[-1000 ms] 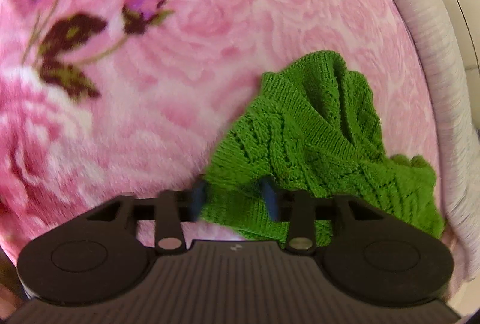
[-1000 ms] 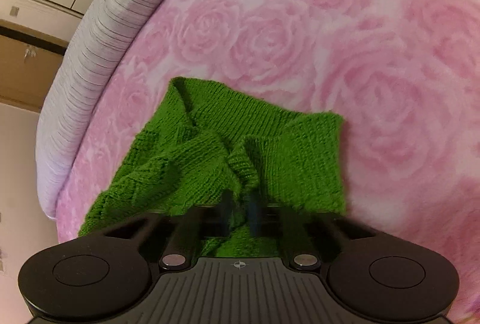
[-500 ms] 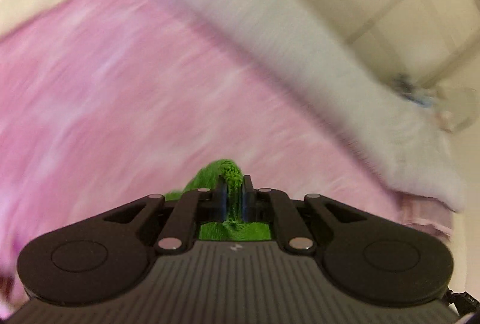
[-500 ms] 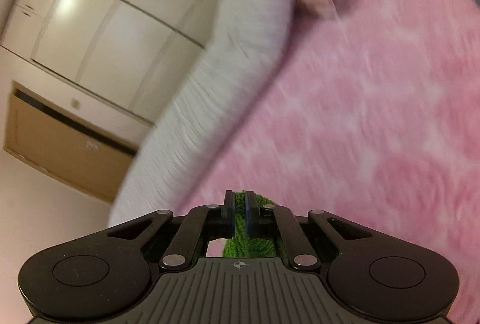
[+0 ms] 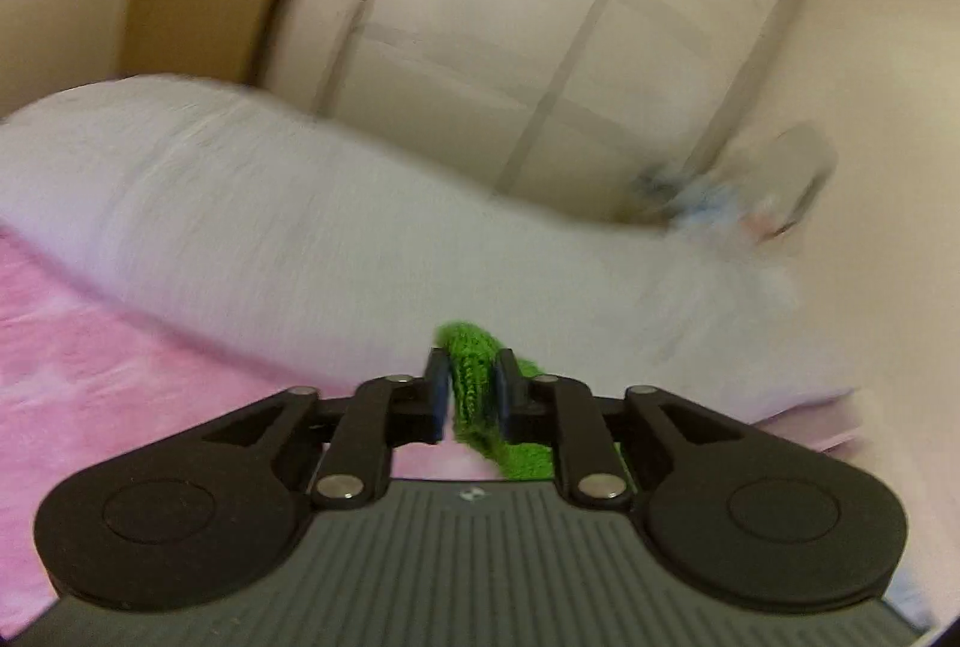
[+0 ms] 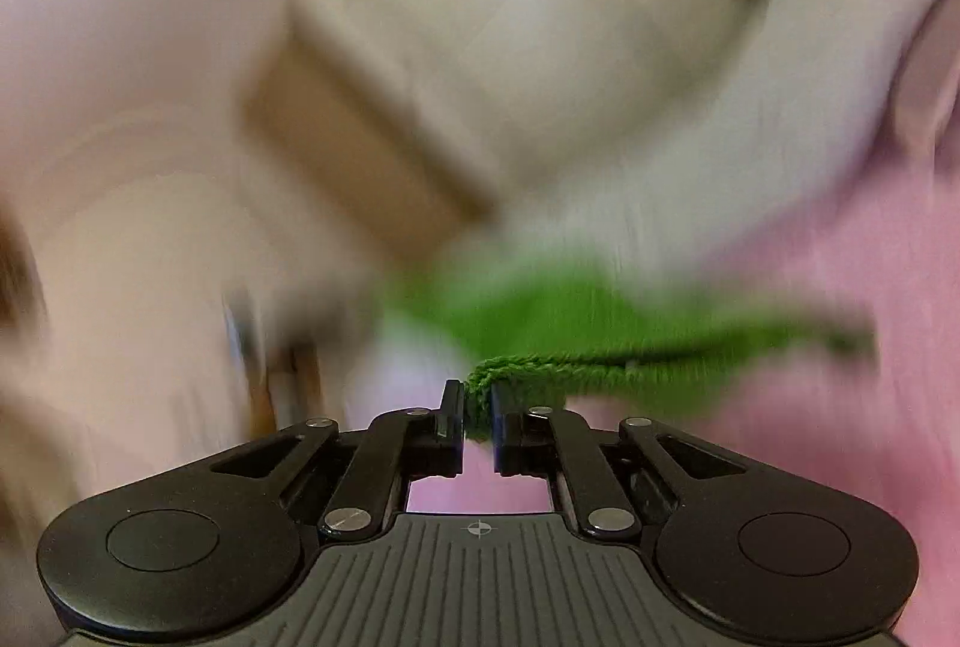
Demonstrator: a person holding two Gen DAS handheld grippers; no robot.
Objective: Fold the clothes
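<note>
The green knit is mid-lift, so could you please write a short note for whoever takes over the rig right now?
Left tongs: knit between the pads, jaws just eased wider.
Right tongs: same, knit bunched in the gap, jaws just eased wider.
Knit hangs between both tongs above the pink blanket, grey bolster behind.
Done: picked up at two points.
Left: spread it flat, then fold. Nothing folded yet.

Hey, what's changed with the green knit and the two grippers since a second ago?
Both grippers took hold of the green knit and lifted it off the pink blanket, where it had lain crumpled. The left gripper and right gripper now each pinch a fold of it, though their jaws have just eased slightly wider. The views swung up toward the wardrobe. The blanket and grey bolster stayed put.
</note>
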